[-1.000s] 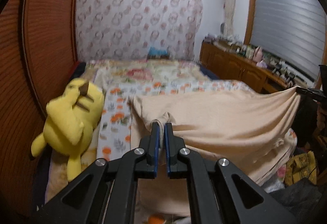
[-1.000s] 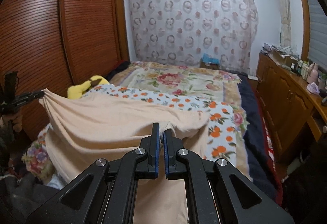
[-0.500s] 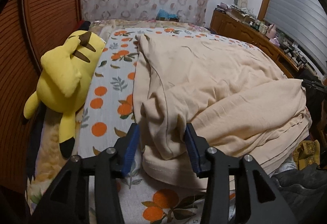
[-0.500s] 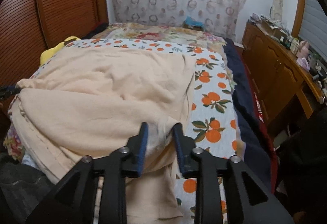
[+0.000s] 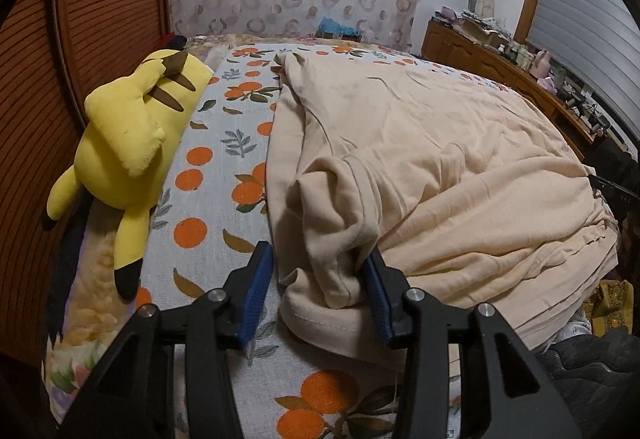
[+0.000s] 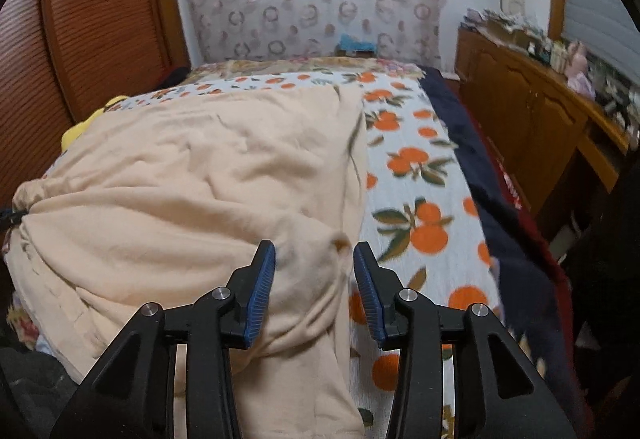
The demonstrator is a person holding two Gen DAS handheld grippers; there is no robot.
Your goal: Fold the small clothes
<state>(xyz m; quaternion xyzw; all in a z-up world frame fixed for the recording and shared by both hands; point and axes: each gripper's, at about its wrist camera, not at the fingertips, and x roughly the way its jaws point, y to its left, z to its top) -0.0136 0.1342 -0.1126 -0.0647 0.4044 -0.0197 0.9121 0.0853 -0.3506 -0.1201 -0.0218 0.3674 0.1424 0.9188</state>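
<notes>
With both the left claw (image 5: pixel 318 279) and right claw (image 6: pixel 314 275) released, draw them clear of the peach garment (image 5: pixel 440 159) without dragging its near folded corners.

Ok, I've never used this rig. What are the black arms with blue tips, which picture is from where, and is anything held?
They are two hand-held grippers, one in each of a person's hands, each with a camera looking along its two blue-padded fingers. One picture is from the left gripper, the other from the right gripper. Both look over a bed with an orange-print sheet. A beige garment lies spread on it, doubled over at the near edge. A yellow plush toy lies at the left, by the wooden wardrobe. Both grippers are open. Cloth bunches between each pair of fingers, but nothing is clamped.
</notes>
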